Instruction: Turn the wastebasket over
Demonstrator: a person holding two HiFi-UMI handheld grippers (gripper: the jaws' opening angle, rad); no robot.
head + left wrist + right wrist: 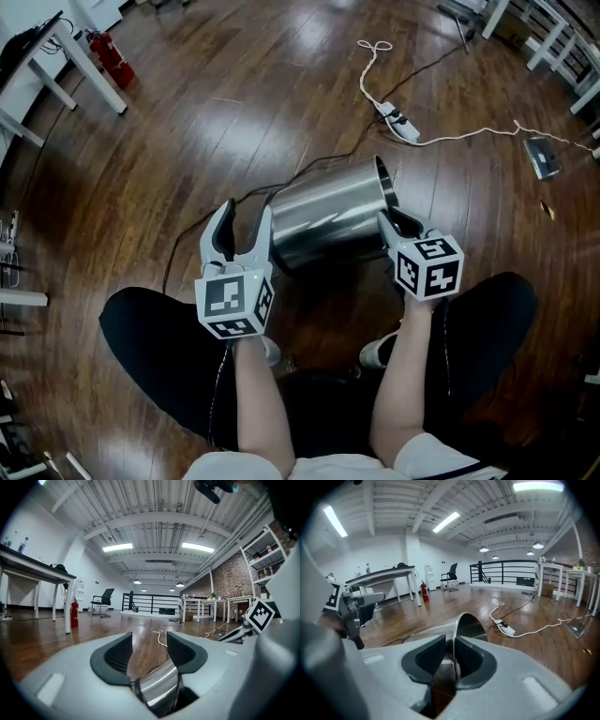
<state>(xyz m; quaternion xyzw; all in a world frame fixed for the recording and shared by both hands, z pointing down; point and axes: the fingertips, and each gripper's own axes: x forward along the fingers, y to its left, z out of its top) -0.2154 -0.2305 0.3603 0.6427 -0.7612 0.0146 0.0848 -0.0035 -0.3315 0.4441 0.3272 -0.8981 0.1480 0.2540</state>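
Observation:
A shiny steel wastebasket (328, 216) lies on its side on the wooden floor, its open mouth toward the right. My right gripper (392, 223) is shut on the rim of that mouth; in the right gripper view the thin metal rim (457, 620) stands pinched between the pads of the right gripper (451, 660). My left gripper (246, 223) is open at the basket's closed end. In the left gripper view the base edge of the wastebasket (157, 688) sits low between the spread jaws of the left gripper (149, 652), and the pads do not clamp it.
A white power strip (398, 122) with its cord lies beyond the basket. A black cable (183, 248) runs on the floor to the left. A fire extinguisher (111, 56) and white table legs (89, 70) stand at the far left. The person's shoes (380, 349) are just behind the basket.

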